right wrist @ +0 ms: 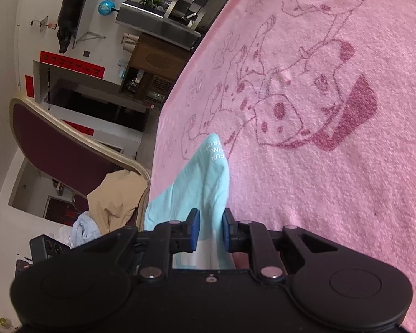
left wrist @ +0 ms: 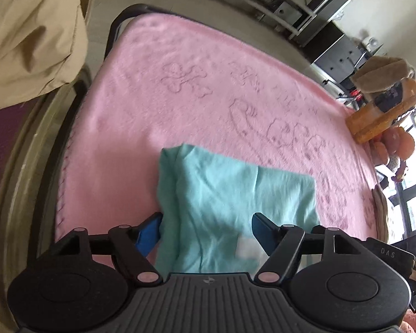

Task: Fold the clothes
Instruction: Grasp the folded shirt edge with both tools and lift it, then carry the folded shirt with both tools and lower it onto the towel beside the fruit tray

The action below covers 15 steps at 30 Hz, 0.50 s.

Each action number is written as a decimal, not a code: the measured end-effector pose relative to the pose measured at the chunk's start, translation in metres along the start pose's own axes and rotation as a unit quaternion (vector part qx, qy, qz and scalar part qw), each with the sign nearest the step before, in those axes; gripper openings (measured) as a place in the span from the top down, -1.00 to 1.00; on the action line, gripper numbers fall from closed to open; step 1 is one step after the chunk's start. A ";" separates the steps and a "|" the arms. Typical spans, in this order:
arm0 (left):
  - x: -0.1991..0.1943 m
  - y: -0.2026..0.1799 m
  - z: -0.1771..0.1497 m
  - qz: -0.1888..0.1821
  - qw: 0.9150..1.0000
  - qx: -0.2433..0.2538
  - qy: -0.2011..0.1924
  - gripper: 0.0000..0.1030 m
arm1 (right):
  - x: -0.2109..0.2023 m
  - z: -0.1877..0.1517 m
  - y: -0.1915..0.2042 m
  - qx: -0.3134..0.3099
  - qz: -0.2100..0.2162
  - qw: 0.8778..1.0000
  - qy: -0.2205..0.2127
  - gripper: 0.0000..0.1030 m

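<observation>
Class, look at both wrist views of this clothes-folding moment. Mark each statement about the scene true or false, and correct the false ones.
1. The shirt is teal. True.
2. The shirt lies on a green blanket. False: the blanket is pink with a line-drawn pattern.
3. The left tool is wide open, with the shirt lying between its fingers. True.
4. The right tool is nowhere near any cloth. False: its fingers stand close on either side of a fold of the shirt, though a firm pinch cannot be confirmed.
5. A beige cloth hangs over a chair beside the table. True.
6. The shirt bears no print. False: the right wrist view shows white lettering near its raised tip.
</observation>
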<state>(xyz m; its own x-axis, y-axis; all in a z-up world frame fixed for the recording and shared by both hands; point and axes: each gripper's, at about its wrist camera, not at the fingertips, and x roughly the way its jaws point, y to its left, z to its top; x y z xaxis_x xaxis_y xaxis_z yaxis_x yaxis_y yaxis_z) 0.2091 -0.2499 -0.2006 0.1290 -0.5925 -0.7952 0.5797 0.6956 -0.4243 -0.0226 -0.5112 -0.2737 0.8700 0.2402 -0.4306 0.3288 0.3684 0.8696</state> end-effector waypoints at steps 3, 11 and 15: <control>0.001 -0.007 -0.005 0.008 1.000 0.019 -0.010 0.17 | 0.005 -0.001 0.006 -0.007 -0.015 1.000 -0.008 0.68; -0.032 -0.055 -0.028 0.088 0.988 0.100 -0.077 0.78 | 0.002 -0.024 0.064 -0.153 -0.120 0.980 -0.047 0.91; -0.084 -0.099 -0.058 0.113 0.971 0.134 -0.161 0.78 | -0.039 -0.037 0.100 -0.191 -0.105 0.973 -0.076 0.92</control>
<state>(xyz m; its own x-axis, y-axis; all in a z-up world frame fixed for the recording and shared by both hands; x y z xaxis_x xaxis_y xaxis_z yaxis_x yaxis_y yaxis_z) 0.0944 -0.2455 -0.1164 0.4968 -0.5630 -0.6605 0.6903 0.7176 -0.0924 -0.0378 -0.4505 -0.1788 0.8524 -0.0007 -0.5229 0.3693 0.7089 0.6010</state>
